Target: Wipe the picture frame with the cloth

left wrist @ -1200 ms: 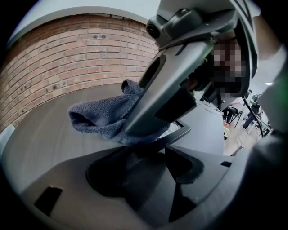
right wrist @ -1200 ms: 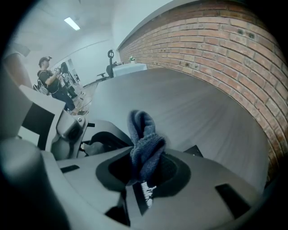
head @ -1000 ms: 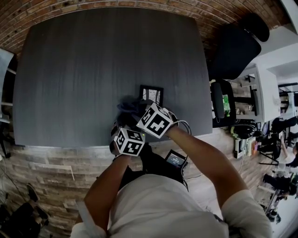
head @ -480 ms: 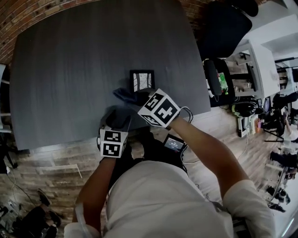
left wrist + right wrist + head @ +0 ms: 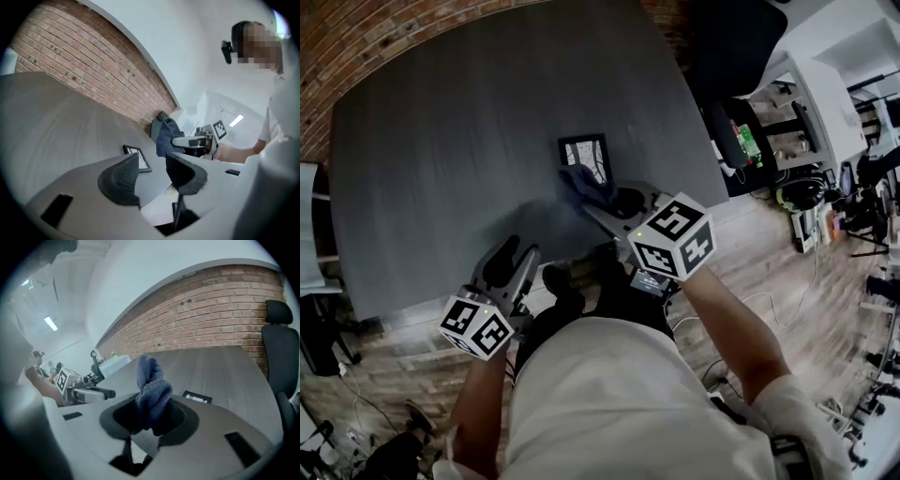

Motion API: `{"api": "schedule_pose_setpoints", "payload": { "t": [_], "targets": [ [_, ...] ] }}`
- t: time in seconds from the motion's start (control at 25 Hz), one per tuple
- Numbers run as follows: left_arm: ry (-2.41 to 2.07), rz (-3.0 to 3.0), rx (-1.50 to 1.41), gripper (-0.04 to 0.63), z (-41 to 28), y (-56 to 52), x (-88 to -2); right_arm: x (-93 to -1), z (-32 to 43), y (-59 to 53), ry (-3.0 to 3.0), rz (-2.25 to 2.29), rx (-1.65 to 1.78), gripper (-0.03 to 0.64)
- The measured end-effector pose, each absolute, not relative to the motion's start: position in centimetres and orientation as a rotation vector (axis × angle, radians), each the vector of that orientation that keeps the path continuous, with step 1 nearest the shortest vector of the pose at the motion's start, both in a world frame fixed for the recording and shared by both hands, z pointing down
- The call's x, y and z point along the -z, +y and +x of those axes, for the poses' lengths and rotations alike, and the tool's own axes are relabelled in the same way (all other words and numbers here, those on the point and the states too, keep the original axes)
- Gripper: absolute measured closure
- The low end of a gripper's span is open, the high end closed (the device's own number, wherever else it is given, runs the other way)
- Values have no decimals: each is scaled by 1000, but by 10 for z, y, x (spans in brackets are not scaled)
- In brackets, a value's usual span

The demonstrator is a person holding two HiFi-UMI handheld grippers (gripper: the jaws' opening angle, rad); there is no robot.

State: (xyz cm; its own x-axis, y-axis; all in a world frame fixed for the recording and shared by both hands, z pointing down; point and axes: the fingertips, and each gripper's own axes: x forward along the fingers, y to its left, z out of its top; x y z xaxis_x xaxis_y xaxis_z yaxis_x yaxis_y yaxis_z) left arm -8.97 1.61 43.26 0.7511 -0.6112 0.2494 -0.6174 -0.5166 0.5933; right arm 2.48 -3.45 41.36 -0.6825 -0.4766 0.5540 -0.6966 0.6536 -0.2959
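Dark table: left gripper off its near edge, jaws partly apart, just been closing, empty; right gripper by the flat-lying picture frame, jaws clamped on bunched blue cloth.

Surface: dark grey, wood-grained, rounded corners. Brick wall: runs along far edge of surface; white wall above brick. Chair: black, high-backed with headrest, at far right corner of surface. Floor: light wood planks, near side and right of surface. Side desk: white, right of chair, cluttered; items too small to tell. Ceiling light: lit strip.
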Motion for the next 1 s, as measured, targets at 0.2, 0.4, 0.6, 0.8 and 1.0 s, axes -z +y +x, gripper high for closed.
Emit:
{"api": "schedule_pose_setpoints", "payload": {
  "t": [0.2, 0.4, 0.6, 0.8, 1.0],
  "targets": [
    [-713, 2287, 262, 530, -108, 37, -377, -369, 41, -13, -2561, 1124, -771, 511],
    [-648, 2321, 371, 537, -107, 55, -340, -337, 63, 15, -2659, 1278, -876, 511],
    [-652, 2399, 463, 541, -103, 80, -293, -305, 100, 42, -2708, 1379, -906, 512],
    [-687, 2420, 544, 543, -93, 107, -257, -277, 134, 69, -2739, 1415, -859, 512],
    [-720, 2437, 569, 543, -61, 138, -241, -257, 165, 99, -2783, 1439, -812, 515]
  ]
}}
